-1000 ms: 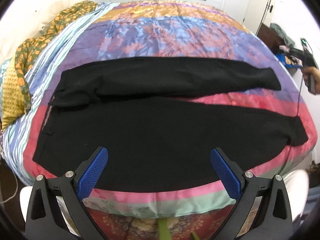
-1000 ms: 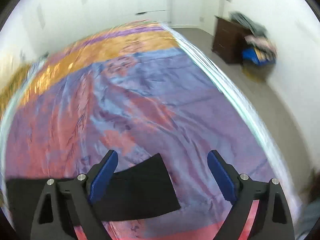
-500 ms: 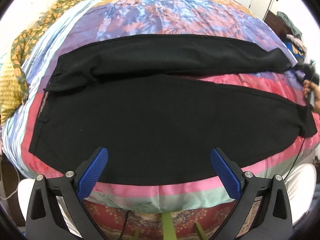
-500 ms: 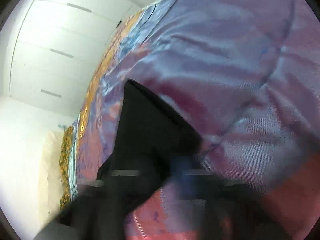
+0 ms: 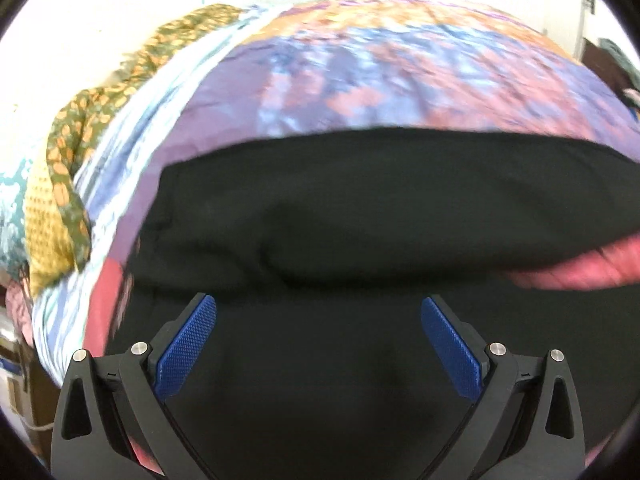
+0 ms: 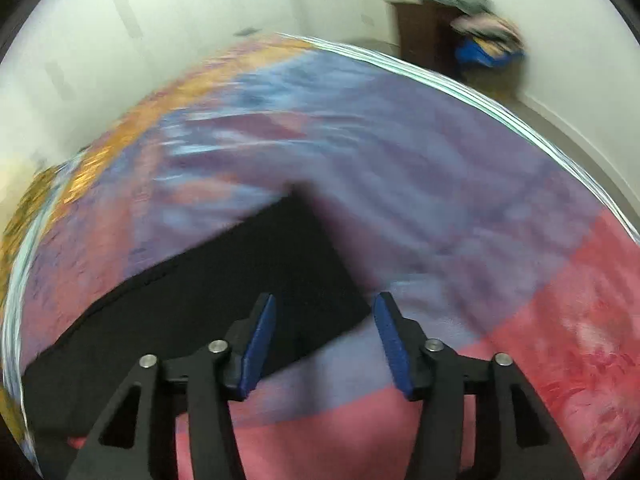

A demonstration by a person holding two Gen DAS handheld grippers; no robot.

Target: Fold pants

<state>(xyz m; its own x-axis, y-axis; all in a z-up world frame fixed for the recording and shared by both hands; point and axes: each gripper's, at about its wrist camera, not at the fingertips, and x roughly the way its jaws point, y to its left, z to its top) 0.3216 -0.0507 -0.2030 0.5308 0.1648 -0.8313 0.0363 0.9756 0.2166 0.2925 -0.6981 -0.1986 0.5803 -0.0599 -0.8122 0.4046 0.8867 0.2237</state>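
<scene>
A: Start on the left. What is that side doing?

B: The left gripper [image 5: 319,344] has dropped in close over the black pants [image 5: 360,208] on the patchwork bedspread [image 5: 400,76]. A second ago it looked at the whole garment from the foot of the bed; now the waist end fills its view. Its fingers are spread wide with nothing between them, hovering above the cloth near the crotch.

A: And the legs?

B: Both lie flat and side by side. The far leg runs across the upper part of the view, the near one passes under the fingers, and a pink wedge of bedspread shows between them towards the right.

A: The right side?

B: The right gripper [image 6: 323,342] has swung back level after a blurred sweep and sits at the cuff [image 6: 304,264] of the far leg. Its fingers have narrowed from their earlier wide spread but are parted, straddling the cuff's corner, not yet pinching it.

A: So what does that mean?

B: I judge both are lining up, waist and cuff, to lay one leg over the other. No fold has begun.
</scene>
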